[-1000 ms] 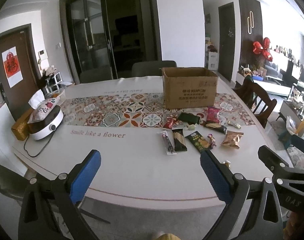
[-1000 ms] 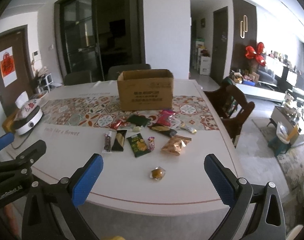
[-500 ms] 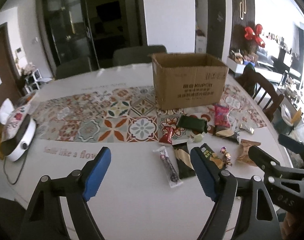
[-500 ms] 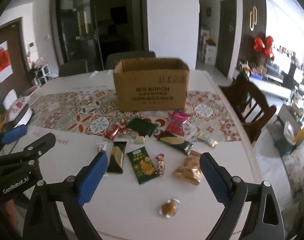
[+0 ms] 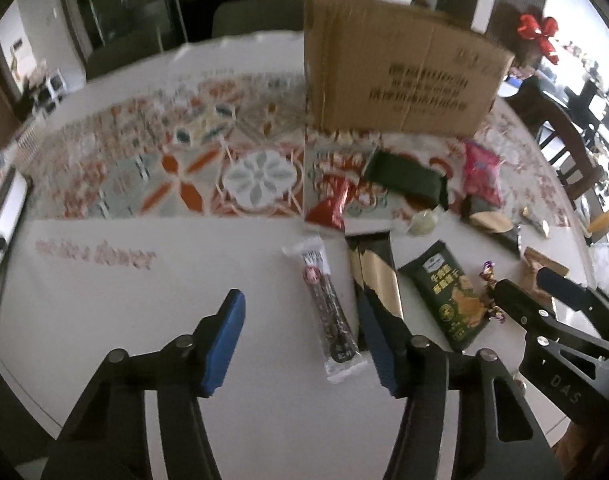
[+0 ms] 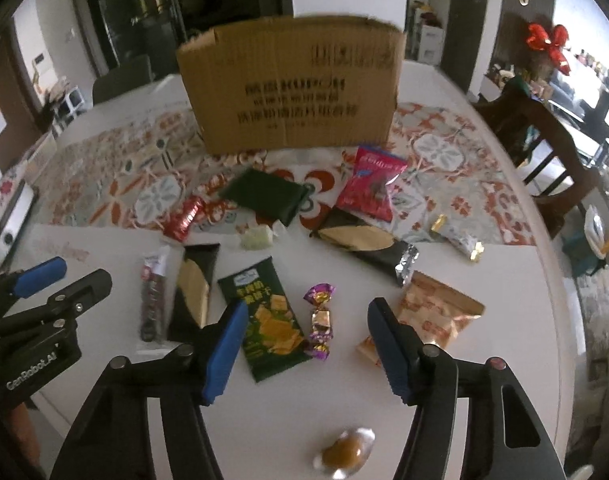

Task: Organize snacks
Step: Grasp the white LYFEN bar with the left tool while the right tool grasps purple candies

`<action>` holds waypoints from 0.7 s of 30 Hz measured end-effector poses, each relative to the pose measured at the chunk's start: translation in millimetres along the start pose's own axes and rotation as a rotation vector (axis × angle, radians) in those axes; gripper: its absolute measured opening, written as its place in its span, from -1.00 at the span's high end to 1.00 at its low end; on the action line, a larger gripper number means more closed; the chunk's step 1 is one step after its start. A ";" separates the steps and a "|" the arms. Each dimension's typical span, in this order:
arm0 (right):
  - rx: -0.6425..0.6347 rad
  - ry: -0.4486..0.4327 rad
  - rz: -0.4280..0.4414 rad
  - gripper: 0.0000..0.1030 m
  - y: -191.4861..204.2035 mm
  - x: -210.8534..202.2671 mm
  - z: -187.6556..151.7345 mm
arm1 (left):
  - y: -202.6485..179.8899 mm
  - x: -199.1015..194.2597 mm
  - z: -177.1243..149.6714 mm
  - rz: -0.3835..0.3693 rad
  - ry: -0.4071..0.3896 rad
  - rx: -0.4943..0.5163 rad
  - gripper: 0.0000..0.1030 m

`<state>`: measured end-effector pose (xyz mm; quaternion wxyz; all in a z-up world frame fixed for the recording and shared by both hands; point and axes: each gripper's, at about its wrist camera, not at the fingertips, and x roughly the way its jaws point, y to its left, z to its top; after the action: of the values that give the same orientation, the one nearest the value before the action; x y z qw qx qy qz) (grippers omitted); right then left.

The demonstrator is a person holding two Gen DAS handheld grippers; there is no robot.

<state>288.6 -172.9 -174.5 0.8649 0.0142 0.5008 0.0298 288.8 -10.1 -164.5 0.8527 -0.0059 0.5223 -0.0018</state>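
Several snack packets lie on the white table in front of an open cardboard box point(image 5: 400, 68), also in the right wrist view point(image 6: 292, 84). My left gripper point(image 5: 304, 340) is open, low over the table, with a long dark snack bar point(image 5: 328, 312) between its fingers and a black-and-gold packet point(image 5: 376, 280) at its right finger. My right gripper point(image 6: 308, 348) is open over a purple wrapped candy point(image 6: 320, 320), beside a green cracker packet point(image 6: 268, 316) and an orange packet point(image 6: 436, 312). A round wrapped sweet point(image 6: 344, 450) lies near the front edge.
A patterned runner point(image 5: 192, 168) crosses the table under the box. A pink packet point(image 6: 372, 188), a dark green packet point(image 6: 264, 196) and a red candy point(image 6: 184, 222) lie near the box. A white appliance point(image 5: 0, 216) stands at the left edge. A wooden chair point(image 6: 544, 136) is at right.
Both grippers have moved forward and down toward the snacks. The box and packets now look much closer. Both stay open and empty.
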 end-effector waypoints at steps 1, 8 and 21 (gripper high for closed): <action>-0.001 0.015 0.009 -0.11 -1.7 5.9 -0.3 | -1.9 5.1 -1.0 0.000 0.014 -0.007 -0.06; -0.004 0.089 0.048 0.08 -8.6 35.0 -5.3 | -8.1 29.2 -4.9 0.000 0.056 -0.025 0.07; -0.022 0.090 0.026 0.24 -6.6 45.5 -3.3 | -7.9 51.3 0.4 -0.018 0.084 -0.018 0.40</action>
<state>308.6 -176.6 -215.9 0.8411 0.0100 0.5388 0.0474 312.5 -18.4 -210.0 0.8300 -0.0182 0.5575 -0.0053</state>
